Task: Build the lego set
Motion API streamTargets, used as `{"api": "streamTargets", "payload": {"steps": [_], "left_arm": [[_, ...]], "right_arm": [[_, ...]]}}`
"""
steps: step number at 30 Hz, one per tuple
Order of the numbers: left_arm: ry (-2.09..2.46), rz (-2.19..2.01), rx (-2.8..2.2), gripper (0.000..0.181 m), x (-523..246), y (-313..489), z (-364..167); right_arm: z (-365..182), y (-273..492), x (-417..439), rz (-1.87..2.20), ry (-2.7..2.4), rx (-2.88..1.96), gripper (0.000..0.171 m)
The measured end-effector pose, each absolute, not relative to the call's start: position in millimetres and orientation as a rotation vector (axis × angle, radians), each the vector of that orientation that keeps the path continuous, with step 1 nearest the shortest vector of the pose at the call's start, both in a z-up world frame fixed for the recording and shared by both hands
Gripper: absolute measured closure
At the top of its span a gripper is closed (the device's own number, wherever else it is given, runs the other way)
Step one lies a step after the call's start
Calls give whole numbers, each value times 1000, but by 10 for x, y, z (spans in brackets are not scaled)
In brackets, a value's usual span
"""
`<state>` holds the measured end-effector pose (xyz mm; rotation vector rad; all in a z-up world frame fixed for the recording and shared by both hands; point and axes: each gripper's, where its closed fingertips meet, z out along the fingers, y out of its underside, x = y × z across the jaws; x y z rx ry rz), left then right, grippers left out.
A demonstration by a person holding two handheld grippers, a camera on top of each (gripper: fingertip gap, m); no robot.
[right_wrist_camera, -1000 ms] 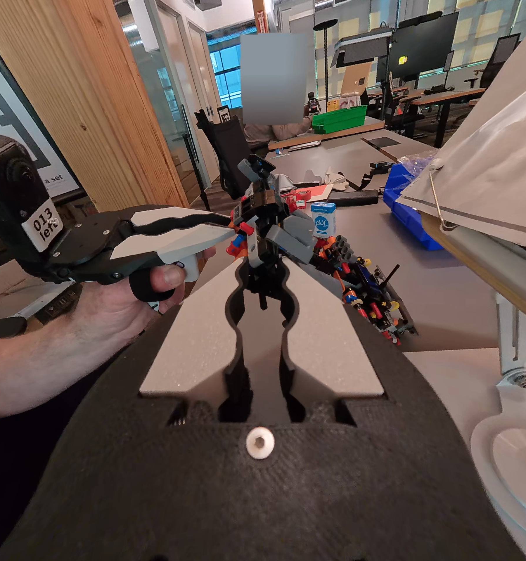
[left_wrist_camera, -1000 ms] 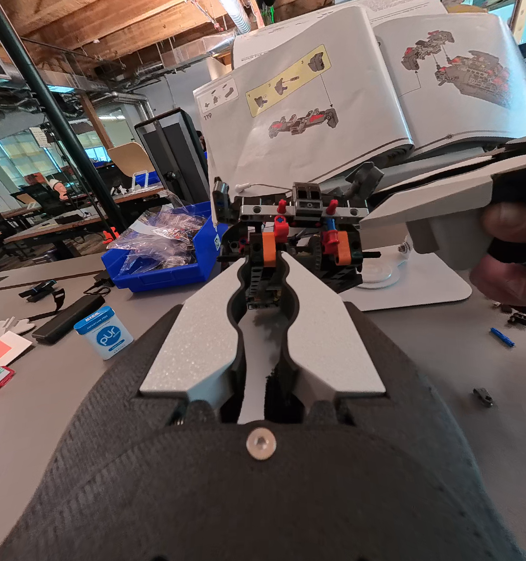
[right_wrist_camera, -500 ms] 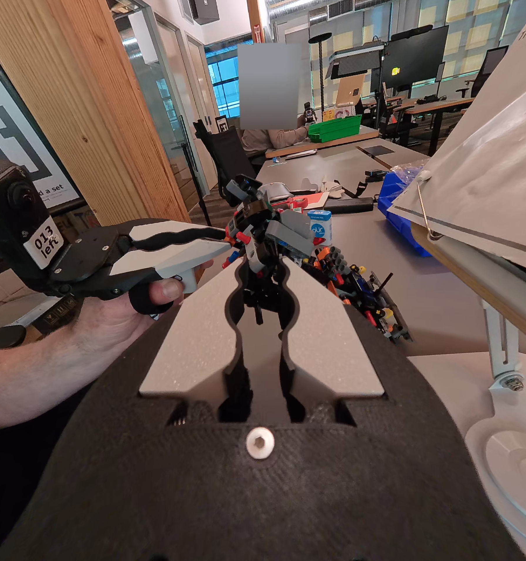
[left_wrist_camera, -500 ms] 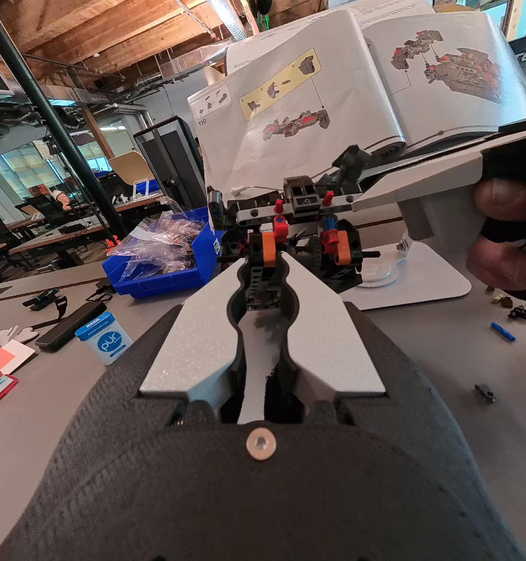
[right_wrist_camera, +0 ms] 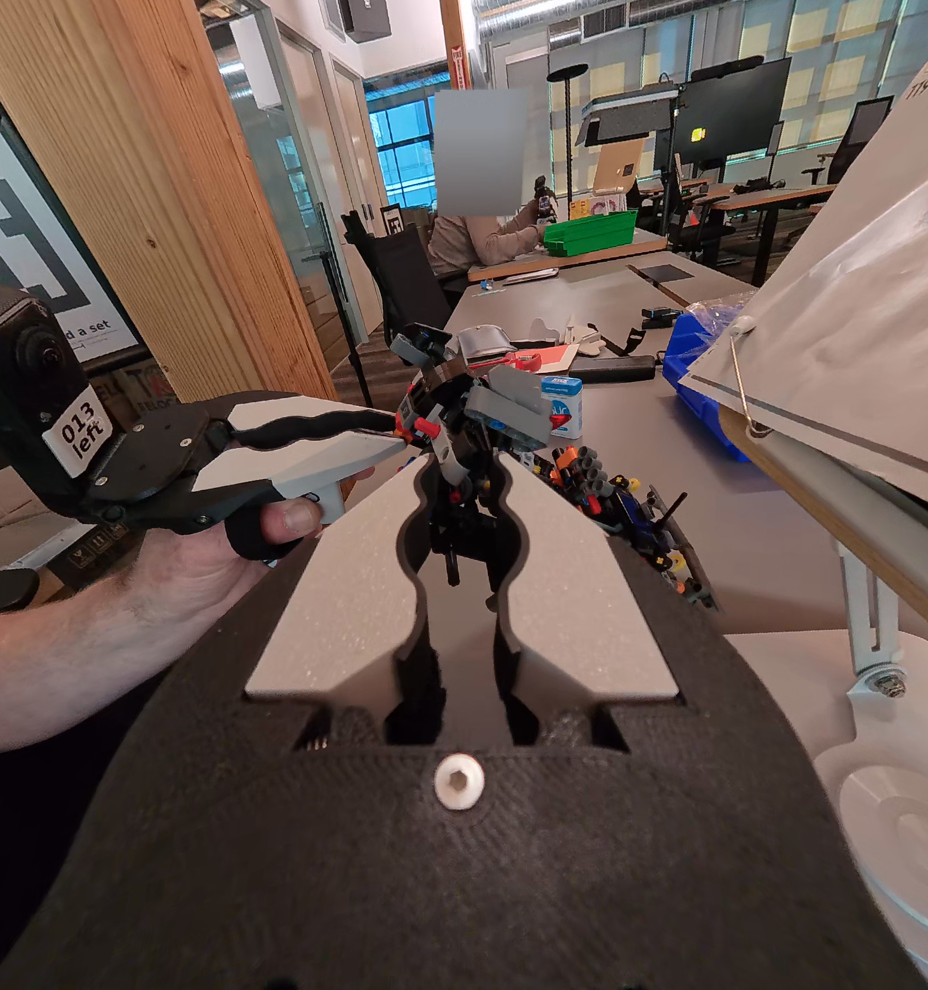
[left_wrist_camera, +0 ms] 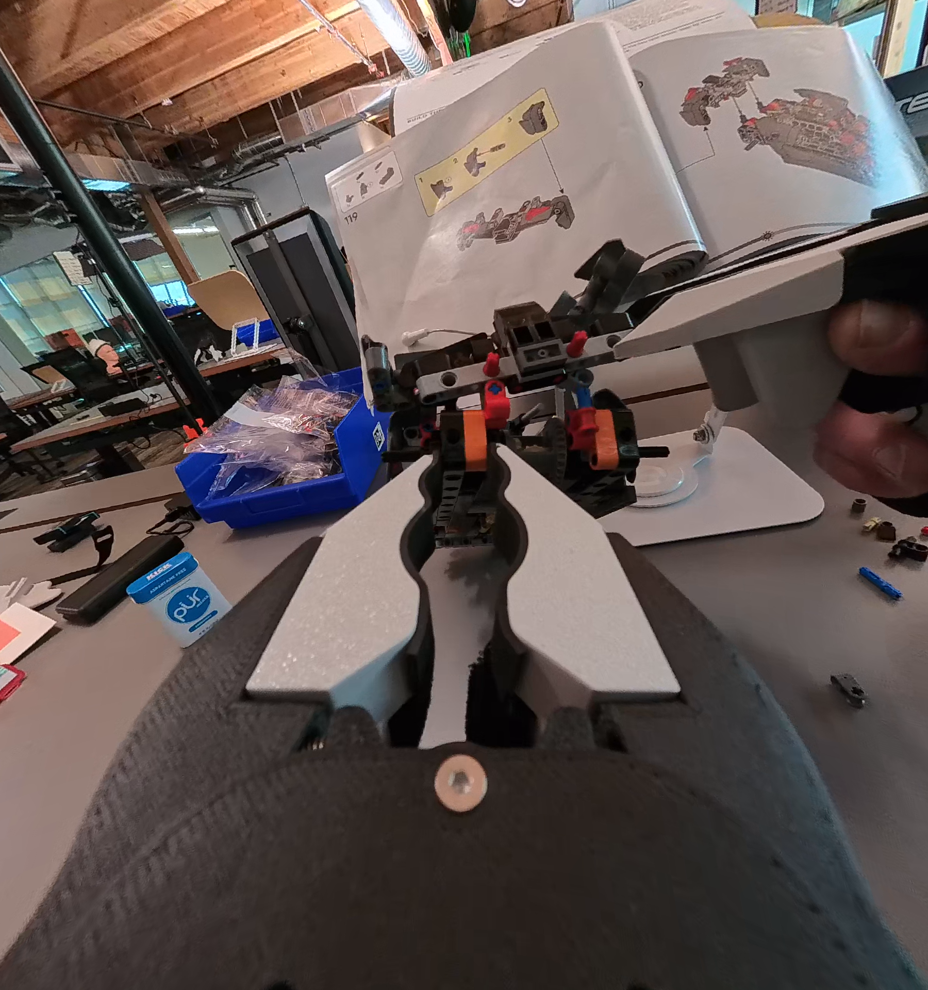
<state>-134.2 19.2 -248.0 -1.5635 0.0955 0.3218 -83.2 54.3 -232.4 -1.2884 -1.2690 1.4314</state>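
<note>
Both claws are on the black, grey and orange Lego assembly (left_wrist_camera: 510,418), held up above the grey table (left_wrist_camera: 772,616). The left claw (left_wrist_camera: 464,471) is clenched on its lower black-and-orange end; the right claw (right_wrist_camera: 464,471) grips the opposite end. Behind it stands the open white instruction booklet (left_wrist_camera: 531,177), with a blue plastic parts bin (left_wrist_camera: 269,487) beside it.
</note>
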Motion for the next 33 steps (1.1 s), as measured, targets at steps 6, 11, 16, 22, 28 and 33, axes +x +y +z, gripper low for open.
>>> {"api": "streamTargets", "payload": {"steps": [6, 11, 16, 22, 28, 33], "left_arm": [[90, 311, -1563, 167, -1349, 189, -2481], [87, 308, -1564, 167, -1352, 183, -2486], [75, 295, -1566, 167, -1365, 181, -2486], [69, 292, -1565, 167, -1374, 181, -2487], [53, 280, -1567, 167, -1401, 179, -2485], [74, 293, -1568, 167, -1350, 181, -2490]], "right_arm": [[-2334, 538, -835, 1444, -1274, -1290, 155], [-2342, 527, -833, 1456, -1281, -1288, 156], [-2363, 511, -832, 1464, -1293, -1286, 154], [-2392, 530, -821, 1436, -1296, -1289, 151], [-2431, 406, -745, 1338, -1439, -1171, 162], [-2388, 130, -807, 1108, -1518, -981, 149]]}}
